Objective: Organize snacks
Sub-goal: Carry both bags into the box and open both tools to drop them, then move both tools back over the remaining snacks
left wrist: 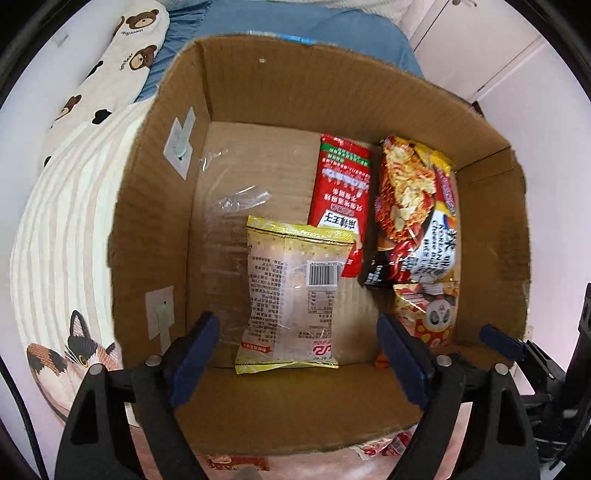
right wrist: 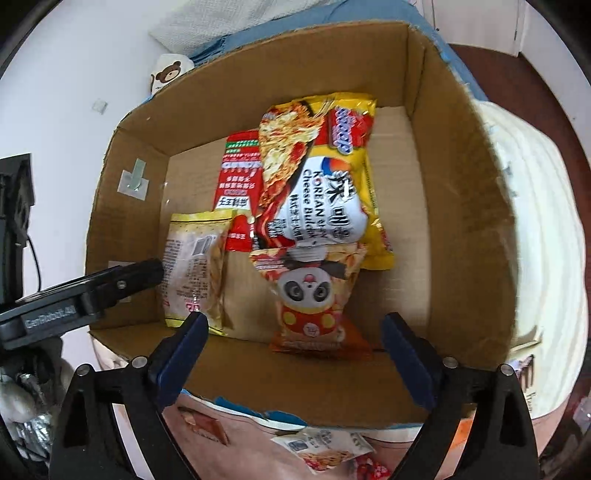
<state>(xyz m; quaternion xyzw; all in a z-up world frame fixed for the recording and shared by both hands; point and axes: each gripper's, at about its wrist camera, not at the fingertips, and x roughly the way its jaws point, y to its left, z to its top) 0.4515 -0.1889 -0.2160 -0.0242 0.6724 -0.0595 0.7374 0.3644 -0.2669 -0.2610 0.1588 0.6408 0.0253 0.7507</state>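
An open cardboard box [left wrist: 295, 406] [right wrist: 461, 221] holds several snack packets. A clear packet with yellow edges [left wrist: 291, 295] [right wrist: 195, 273] lies near the front wall, and my left gripper [left wrist: 299, 350] hangs open straight above it, pads well clear of its sides. Beside it lie a red packet [left wrist: 340, 184] [right wrist: 240, 177] and a yellow Korean noodle pack [left wrist: 413, 206] [right wrist: 325, 177]. An orange panda packet [right wrist: 314, 295] [left wrist: 428, 317] rests partly on the noodle pack. My right gripper [right wrist: 295, 328] stands open over the panda packet without touching it.
The box sits on a striped mat with a cat print [left wrist: 62, 258]. A bear-print pillow [left wrist: 122, 55] and blue bedding [left wrist: 332, 22] lie behind it. More snack packets [right wrist: 328, 448] lie outside the box's near wall. The right side of the box floor [right wrist: 399, 184] is bare.
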